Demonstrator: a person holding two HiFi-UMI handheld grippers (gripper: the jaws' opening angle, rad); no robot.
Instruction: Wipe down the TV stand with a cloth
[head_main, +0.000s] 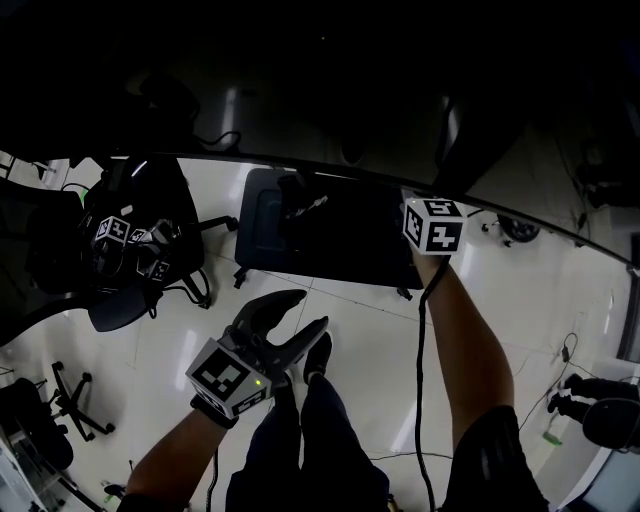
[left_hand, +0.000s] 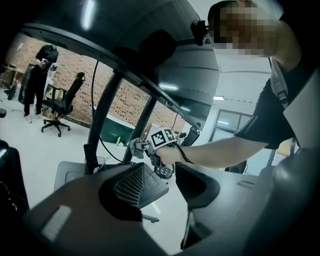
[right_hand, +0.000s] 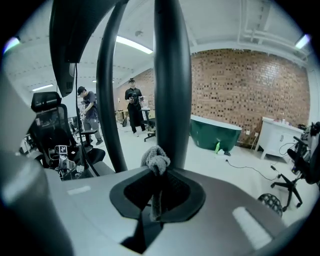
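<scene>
The TV stand's dark base (head_main: 345, 245) lies on the white floor under the screen's edge, and its black posts (left_hand: 102, 115) rise to the screen. In the right gripper view one post (right_hand: 172, 75) stands straight ahead. My right gripper (right_hand: 157, 172) is shut on a bunched grey cloth (right_hand: 156, 160), which sits against that post. The left gripper view shows the same right gripper (left_hand: 145, 149) and the cloth (left_hand: 134, 147) beside the posts. In the head view only its marker cube (head_main: 433, 225) shows. My left gripper (head_main: 303, 312) hangs open and holds nothing, low and short of the base (left_hand: 70, 172).
A black office chair (head_main: 130, 250) loaded with gear stands left of the stand. Two people (right_hand: 134, 107) stand far behind, near a green tub (right_hand: 215, 132) and a white cabinet (right_hand: 277, 132). Cables trail over the floor (head_main: 560, 350). The TV screen (left_hand: 150, 45) overhangs the stand.
</scene>
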